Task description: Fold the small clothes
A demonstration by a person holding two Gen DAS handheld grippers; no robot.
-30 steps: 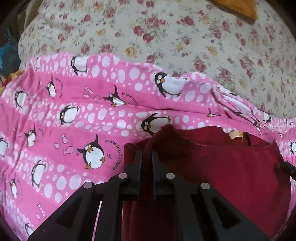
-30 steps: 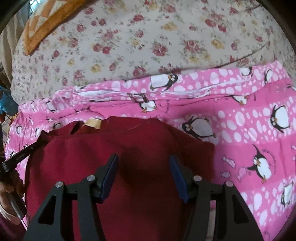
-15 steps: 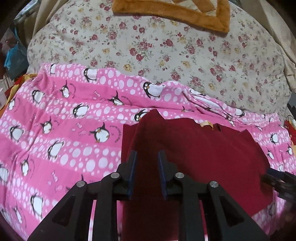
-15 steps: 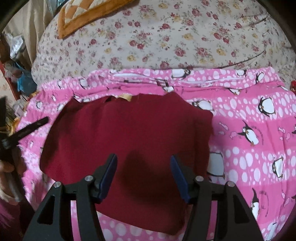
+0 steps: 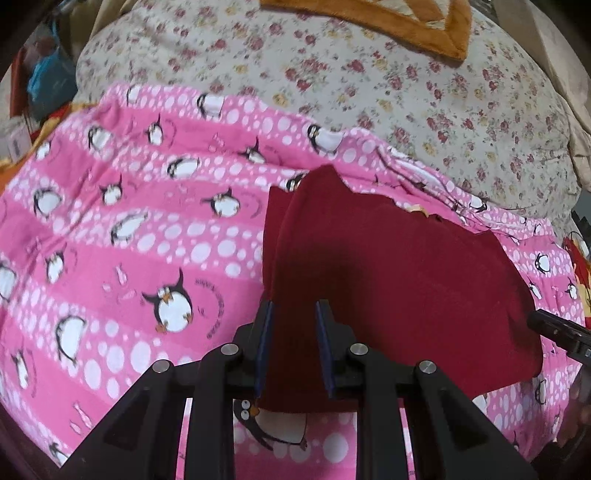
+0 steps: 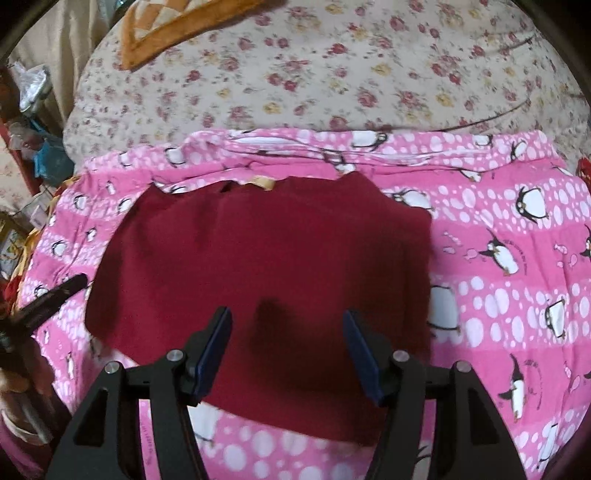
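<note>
A dark red garment lies flat on a pink penguin blanket, with a yellow neck label at its far edge. My left gripper hovers over the garment's near left corner. Its jaws are almost together and pinch nothing; the cloth shows through the narrow gap. In the right wrist view the left gripper points at the cloth's left edge. My right gripper stands open above the near edge, with nothing between its pads. Its tip shows beside the garment's right edge.
The pink blanket is spread over a floral-print bed cover. An orange-bordered cushion lies at the far end. Bags and clutter crowd the bed's left side.
Both grippers have drawn back and risen from the red garment, which stays flat on the blanket. The left jaws, pinching the cloth before, parted slightly and let go.
</note>
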